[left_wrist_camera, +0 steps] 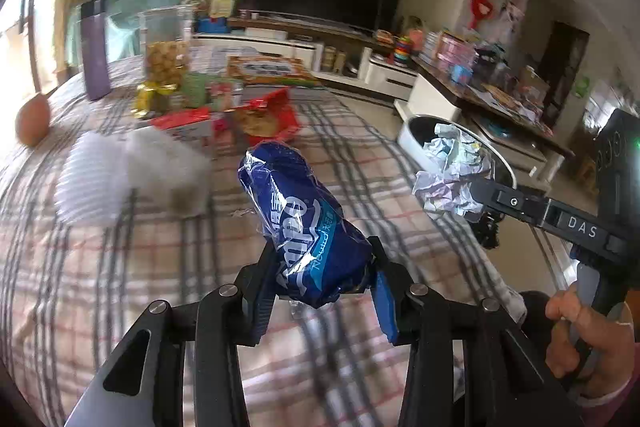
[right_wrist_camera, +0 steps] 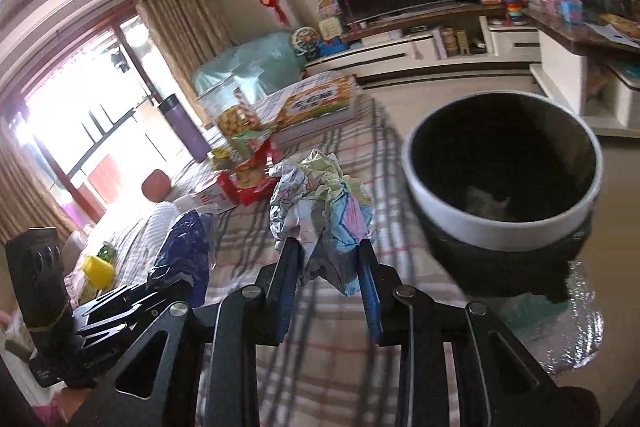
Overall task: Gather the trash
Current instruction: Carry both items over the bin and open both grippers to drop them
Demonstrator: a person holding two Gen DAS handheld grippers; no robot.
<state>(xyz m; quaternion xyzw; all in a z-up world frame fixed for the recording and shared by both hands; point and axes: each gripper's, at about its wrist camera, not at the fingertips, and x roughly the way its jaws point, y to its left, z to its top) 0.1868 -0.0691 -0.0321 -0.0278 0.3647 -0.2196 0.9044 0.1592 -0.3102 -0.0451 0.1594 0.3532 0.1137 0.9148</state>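
Left wrist view shows my left tongs [left_wrist_camera: 320, 279] clenched on the blue wrapper [left_wrist_camera: 304, 227] above the table [left_wrist_camera: 120, 267] — light, slippery, crushable — while my right tongs [right_wrist_camera: 328, 263] pinch soft crumpled paper [right_wrist_camera: 320, 195] near the bin [right_wrist_camera: 500, 227].

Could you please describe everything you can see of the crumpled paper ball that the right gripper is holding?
The crumpled paper ball is a loose wad of creased white paper with pale yellow, pink and blue printed or coloured patches. It is pinched at its lower part by the right gripper, whose blue-padded fingers press it from both sides, so most of the wad bulges above them. It is held in the air above the plaid-covered table, near the white-rimmed trash bin but not yet over its opening. Only the fingers touch it.
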